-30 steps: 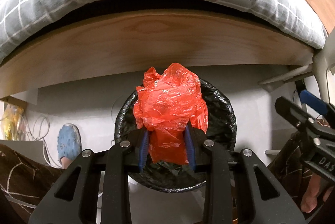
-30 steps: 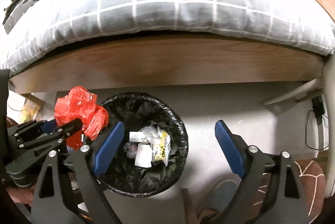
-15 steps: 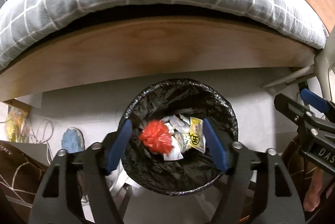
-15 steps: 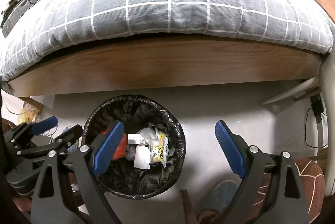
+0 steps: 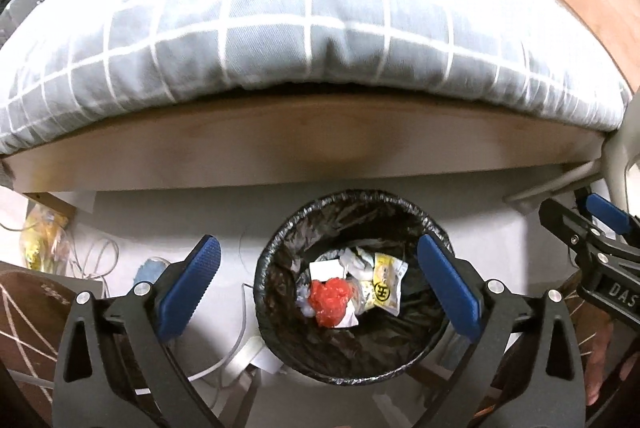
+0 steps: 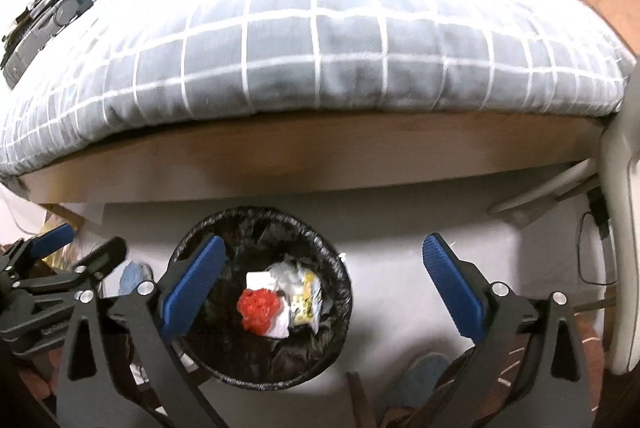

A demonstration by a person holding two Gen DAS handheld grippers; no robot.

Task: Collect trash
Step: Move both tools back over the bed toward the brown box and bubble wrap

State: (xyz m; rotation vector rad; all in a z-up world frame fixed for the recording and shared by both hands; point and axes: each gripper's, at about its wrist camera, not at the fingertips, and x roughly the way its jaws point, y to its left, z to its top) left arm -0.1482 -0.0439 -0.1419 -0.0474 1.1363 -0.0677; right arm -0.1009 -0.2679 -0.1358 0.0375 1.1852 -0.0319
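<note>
1. Left gripper [image 5: 318, 278]: fingers spread wide and holding nothing, above the trash bin [image 5: 276, 260], whose opening shows between the two blue pads.
2. Right gripper [image 6: 320, 278]: fingers likewise spread wide and holding nothing. Its left pad overlaps the bin's left rim in view; its right pad is over bare floor [image 6: 392, 268].
3. Red plastic bag [image 5: 330, 294]: crumpled, lying inside the bin on top of white paper scraps [image 5: 326, 266], with a yellow wrapper [image 5: 384, 286] just beside it to the right.
4. Trash bin: round, lined with black plastic, standing on the pale floor in front of the wooden bed frame [image 5: 280, 148].
5. Bed: grey checked duvet [image 6: 320, 60] overhanging the frame; loose items along its far edge, too blurred to identify.
6. Floor left of the bin: white cables [image 5: 100, 256].
</note>
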